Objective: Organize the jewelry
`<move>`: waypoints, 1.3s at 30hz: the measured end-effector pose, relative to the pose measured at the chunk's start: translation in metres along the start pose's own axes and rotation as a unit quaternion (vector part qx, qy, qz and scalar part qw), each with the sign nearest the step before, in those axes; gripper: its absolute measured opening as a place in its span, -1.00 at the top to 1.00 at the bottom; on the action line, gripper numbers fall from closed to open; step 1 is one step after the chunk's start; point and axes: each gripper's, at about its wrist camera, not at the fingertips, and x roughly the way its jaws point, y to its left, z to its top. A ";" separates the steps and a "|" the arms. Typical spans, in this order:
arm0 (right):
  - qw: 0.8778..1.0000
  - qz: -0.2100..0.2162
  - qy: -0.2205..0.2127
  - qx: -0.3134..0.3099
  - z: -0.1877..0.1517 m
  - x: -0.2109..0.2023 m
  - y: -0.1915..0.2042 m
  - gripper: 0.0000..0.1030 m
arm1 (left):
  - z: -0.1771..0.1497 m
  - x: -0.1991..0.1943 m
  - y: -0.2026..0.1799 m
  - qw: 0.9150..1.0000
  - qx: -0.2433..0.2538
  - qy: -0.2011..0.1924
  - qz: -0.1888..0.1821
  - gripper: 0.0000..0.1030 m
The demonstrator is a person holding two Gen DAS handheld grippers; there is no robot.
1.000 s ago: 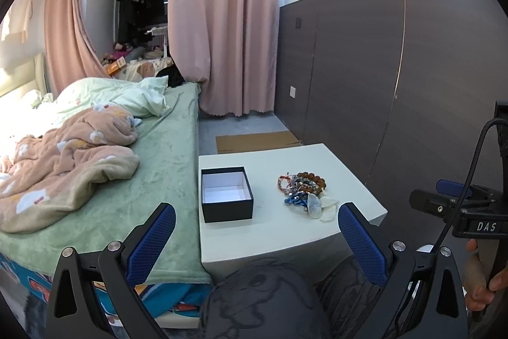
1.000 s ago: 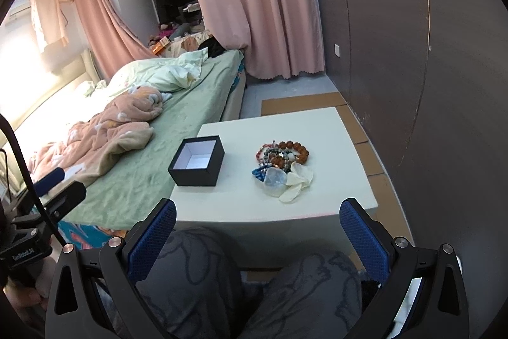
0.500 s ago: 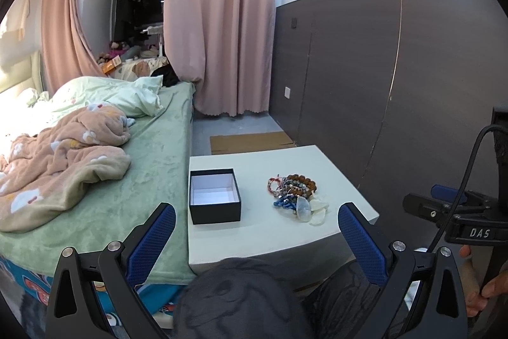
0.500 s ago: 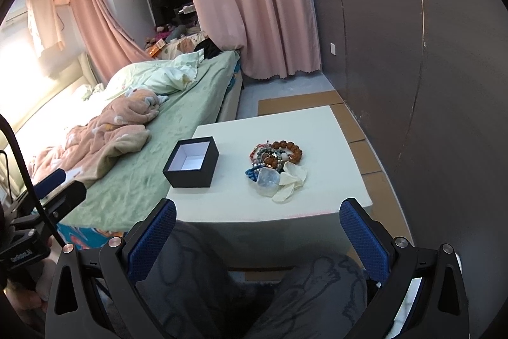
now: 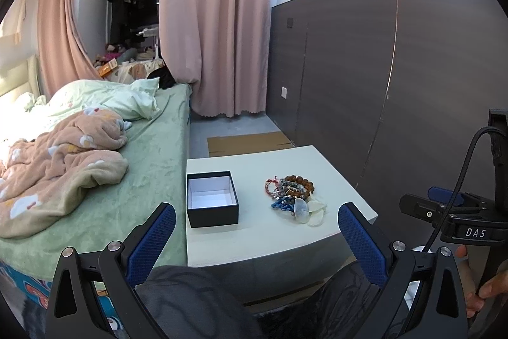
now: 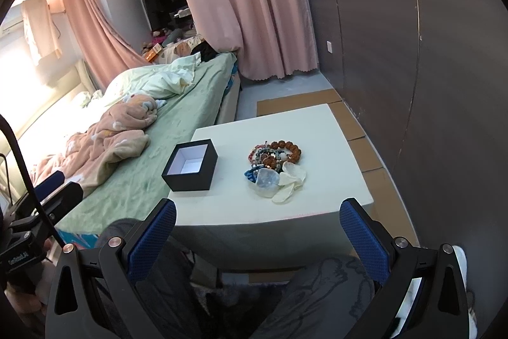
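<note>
Your left gripper (image 5: 256, 223) and right gripper (image 6: 257, 220) hang wide open, holding nothing.
Only your right view shows the white shoe (image 6: 460, 256); black box (image 6: 190, 165) sits near the table (image 6: 317, 205) edge, bracelets (image 6: 274, 155) mid-table.

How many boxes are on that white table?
1: a black box, open and empty, on the table's bed side, left of the bracelet pile.

Both grippers (image 5: 256, 234) (image 6: 257, 231) are black frames with blue textured pads (image 5: 362, 239) and silver screws (image 5: 397, 245). One bears white "DAS" lettering (image 5: 475, 233) and a black cable (image 5: 457, 189). Grey patterned trousers (image 6: 320, 291).
</note>
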 end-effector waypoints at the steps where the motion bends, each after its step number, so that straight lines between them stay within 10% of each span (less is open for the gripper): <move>1: 1.000 0.000 0.000 0.001 0.000 0.000 0.000 -1.00 | 0.000 0.000 0.001 1.000 0.000 0.000 0.000 -0.99; 25: 1.000 0.002 -0.009 0.004 0.001 0.003 -0.012 -1.00 | 0.001 0.006 0.000 1.000 0.000 0.008 0.009 -0.99; 39: 0.997 -0.032 -0.028 0.070 0.004 0.019 -0.067 -1.00 | 0.013 0.084 -0.001 0.997 0.005 0.046 -0.057 -0.95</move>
